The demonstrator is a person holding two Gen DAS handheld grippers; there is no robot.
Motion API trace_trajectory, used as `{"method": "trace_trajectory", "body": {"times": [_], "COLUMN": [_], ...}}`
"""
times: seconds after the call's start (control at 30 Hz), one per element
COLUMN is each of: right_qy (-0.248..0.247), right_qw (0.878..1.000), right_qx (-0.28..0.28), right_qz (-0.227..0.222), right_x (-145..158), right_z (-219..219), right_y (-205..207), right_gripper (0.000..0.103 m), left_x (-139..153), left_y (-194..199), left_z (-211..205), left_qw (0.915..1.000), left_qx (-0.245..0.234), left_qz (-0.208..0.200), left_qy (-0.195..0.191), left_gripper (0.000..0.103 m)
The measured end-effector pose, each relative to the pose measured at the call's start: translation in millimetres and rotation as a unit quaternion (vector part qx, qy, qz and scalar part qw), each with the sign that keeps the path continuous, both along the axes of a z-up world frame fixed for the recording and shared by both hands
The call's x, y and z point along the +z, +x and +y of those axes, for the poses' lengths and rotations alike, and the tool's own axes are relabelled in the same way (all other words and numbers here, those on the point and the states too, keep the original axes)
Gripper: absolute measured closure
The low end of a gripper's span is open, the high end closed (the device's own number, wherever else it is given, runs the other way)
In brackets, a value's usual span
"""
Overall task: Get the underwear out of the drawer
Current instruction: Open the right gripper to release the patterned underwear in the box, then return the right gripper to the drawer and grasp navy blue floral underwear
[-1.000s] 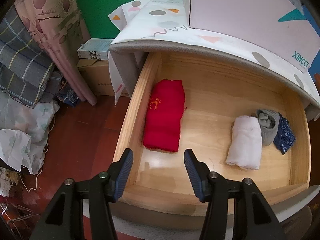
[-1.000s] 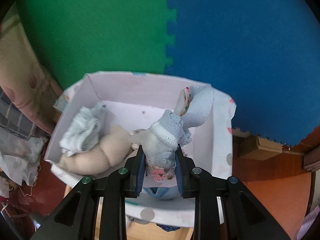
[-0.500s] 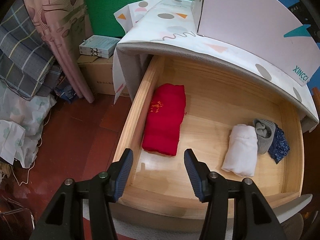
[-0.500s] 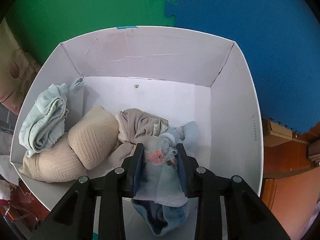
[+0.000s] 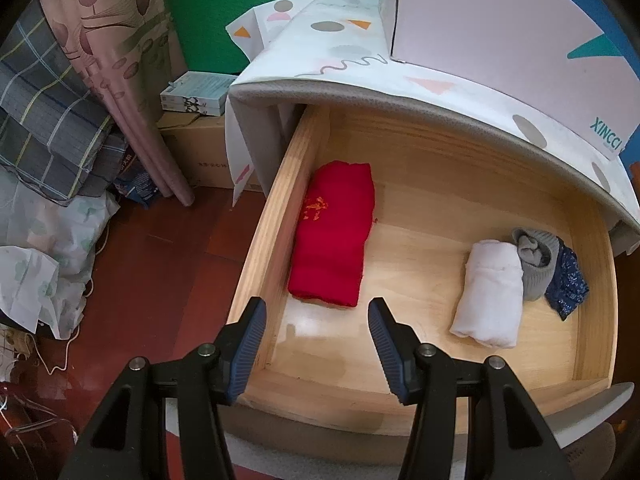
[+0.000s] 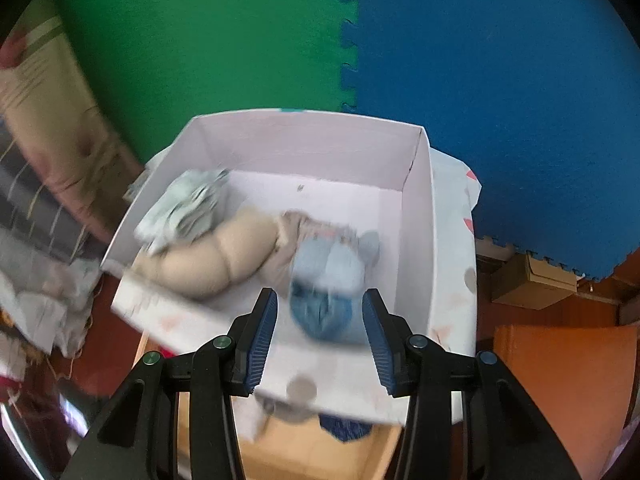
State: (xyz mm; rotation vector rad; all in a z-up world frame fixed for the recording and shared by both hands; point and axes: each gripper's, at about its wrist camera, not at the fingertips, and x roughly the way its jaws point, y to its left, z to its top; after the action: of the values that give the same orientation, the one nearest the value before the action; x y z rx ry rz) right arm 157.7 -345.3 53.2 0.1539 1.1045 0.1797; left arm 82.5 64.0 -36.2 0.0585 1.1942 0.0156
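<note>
The open wooden drawer (image 5: pixel 432 392) holds a folded red garment (image 5: pixel 332 236) at its left, a white roll (image 5: pixel 490 288), a grey roll (image 5: pixel 536 260) and a dark blue patterned piece (image 5: pixel 566 284) at its right. My left gripper (image 5: pixel 316 344) is open and empty above the drawer's front left corner. My right gripper (image 6: pixel 318 334) is open above the white box (image 6: pixel 416 216) on the cabinet top. A light blue underwear bundle (image 6: pixel 330 276) lies in the box just beyond its fingers, beside beige (image 6: pixel 208 258) and pale green (image 6: pixel 184 208) pieces.
A patterned cloth (image 5: pixel 348 60) covers the cabinet top under the box (image 5: pixel 500 32). Left of the drawer are a curtain (image 5: pixel 120 92), folded bedding (image 5: pixel 44 120), cardboard boxes (image 5: pixel 200 152) and red floor (image 5: pixel 160 264). Green and blue foam mats (image 6: pixel 348 40) line the wall.
My right gripper has opened and let go of the light blue bundle, which now lies in the box. It has pulled back from the box. The left gripper has shifted slightly.
</note>
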Motion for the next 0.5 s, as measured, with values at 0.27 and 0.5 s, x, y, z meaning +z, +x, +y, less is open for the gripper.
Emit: {"method": "trace_trajectory", "body": {"times": [0.27,0.5], "right_qy": [0.000,0.005], "right_qw": [0.998,0.991], "right_qx": [0.024,0.032], "right_qz": [0.052,0.126], "right_x": [-50.4,-136.4], "right_z": [-8.5,-6.8], "right_y": [-82.8,-110.7], "right_gripper": [0.062,0.064], "left_x": [-3.9,-4.8], "left_y": [-1.8,-2.9], "left_z": [-6.7,-11.3], "left_qw": [0.9995,0.9990], "left_qx": [-0.012,-0.027], "left_qz": [0.009,0.011], "left_qy": [0.026,0.035], "left_gripper": [0.049,0.049]}}
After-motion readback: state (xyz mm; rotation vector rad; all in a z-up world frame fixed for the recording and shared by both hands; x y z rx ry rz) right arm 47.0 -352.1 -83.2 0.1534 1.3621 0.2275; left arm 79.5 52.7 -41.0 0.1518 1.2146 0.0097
